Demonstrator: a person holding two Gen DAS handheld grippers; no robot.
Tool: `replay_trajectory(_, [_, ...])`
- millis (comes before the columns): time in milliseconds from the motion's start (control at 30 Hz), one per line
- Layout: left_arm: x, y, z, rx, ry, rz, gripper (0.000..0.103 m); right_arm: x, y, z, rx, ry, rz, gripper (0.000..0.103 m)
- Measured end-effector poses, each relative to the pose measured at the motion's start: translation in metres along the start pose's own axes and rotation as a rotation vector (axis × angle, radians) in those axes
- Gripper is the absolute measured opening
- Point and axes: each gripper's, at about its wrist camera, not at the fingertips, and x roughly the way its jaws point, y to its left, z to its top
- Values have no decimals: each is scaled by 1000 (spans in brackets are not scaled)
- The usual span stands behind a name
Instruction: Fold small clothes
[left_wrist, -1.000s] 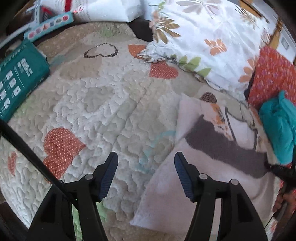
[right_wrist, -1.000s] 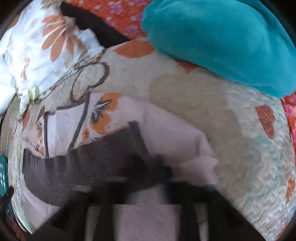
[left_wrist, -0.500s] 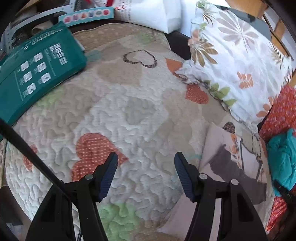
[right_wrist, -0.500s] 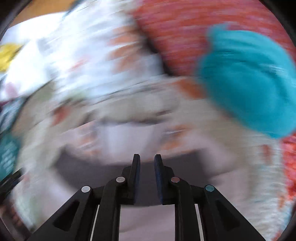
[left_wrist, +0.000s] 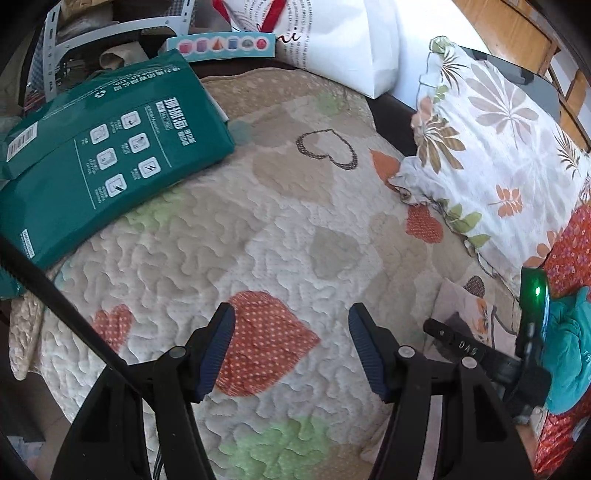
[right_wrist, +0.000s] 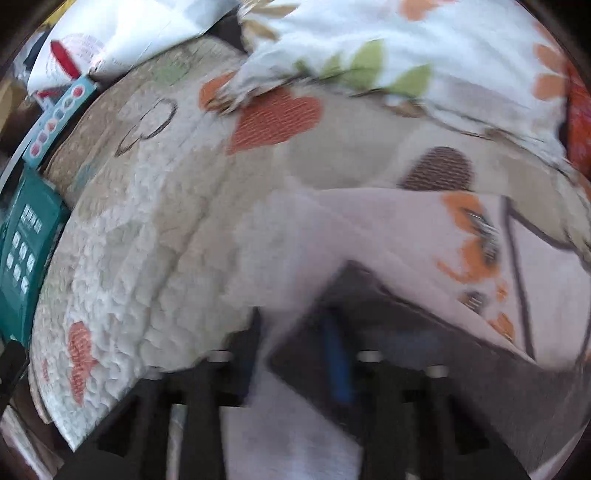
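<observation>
The left tongs (left_wrist: 290, 347) hang open over the quilted bedspread (left_wrist: 280, 229), nothing between their blue pads, above a red dotted heart; the right tongs (right_wrist: 295, 354) show blurred in their own view, their jaws just having been opening and now apart, over the near edge of the small pale garment (right_wrist: 388, 236); whether cloth lies between them I cannot tell. That garment, pale with a grey band and orange print, lies flat on the bed at the right, near a floral pillow (left_wrist: 498, 140); a teal cloth (left_wrist: 569, 350) sits further right; a green package (left_wrist: 103, 155) lies at the far left.
</observation>
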Motion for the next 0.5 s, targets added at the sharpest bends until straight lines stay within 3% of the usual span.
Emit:
replay_trajectory(233, [2,4,-1,-40,30,-32,63,-64,11,-22,-41,-90,-8,52])
replay_trajectory(333, [0,0,-4,-37,27,-34,63,-74,16,-46,-64,-54,-17,57])
replay_trajectory(500, [-1,2,-5,-58,32,-41,64,-53,31,-62,-53,-1,-4,61])
